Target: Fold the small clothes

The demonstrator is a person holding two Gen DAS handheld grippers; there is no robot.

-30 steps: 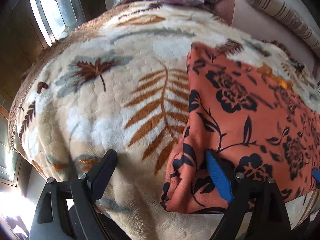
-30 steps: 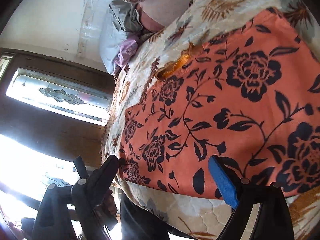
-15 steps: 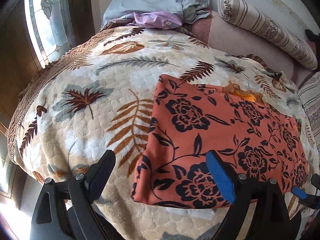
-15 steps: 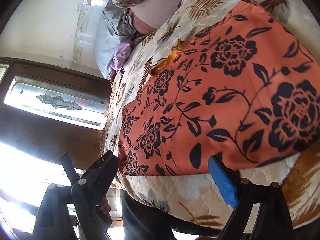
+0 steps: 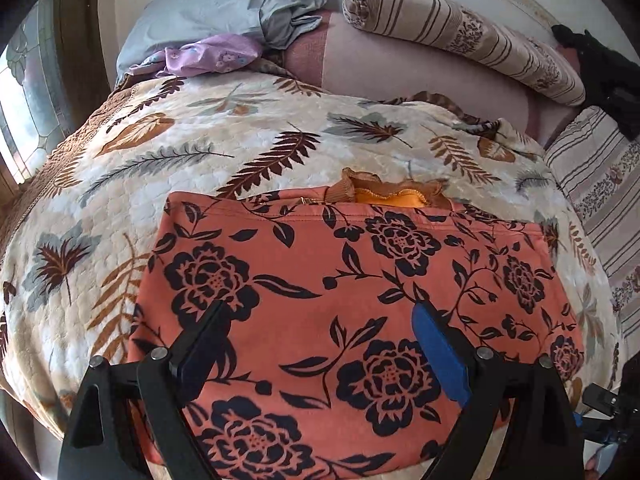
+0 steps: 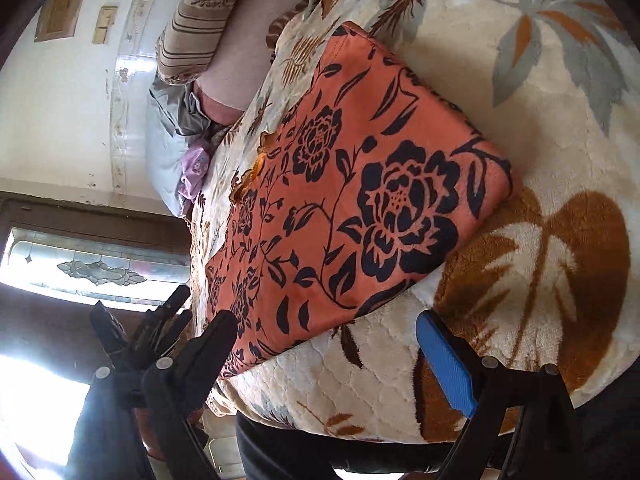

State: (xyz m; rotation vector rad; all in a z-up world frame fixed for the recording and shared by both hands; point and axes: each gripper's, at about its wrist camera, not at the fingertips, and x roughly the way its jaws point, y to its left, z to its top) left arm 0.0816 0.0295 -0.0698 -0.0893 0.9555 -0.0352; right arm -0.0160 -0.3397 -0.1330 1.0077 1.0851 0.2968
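Plainly folded into a flat rectangle, orange floral garment point(image 5: 352, 312) lying square on the leaf-print blanket point(image 5: 168, 184) of the bed, near its front edge, likely for easy reach; left gripper point(image 5: 320, 344) above it, fingers spread wide, holding nothing; right gripper point(image 6: 324, 356) likewise agape and empty, beside the garment's corner.

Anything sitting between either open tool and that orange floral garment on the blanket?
Nothing visible does. The left tool hangs open directly over the orange floral garment, and the right tool is open at its near edge, with only bare blanket between.
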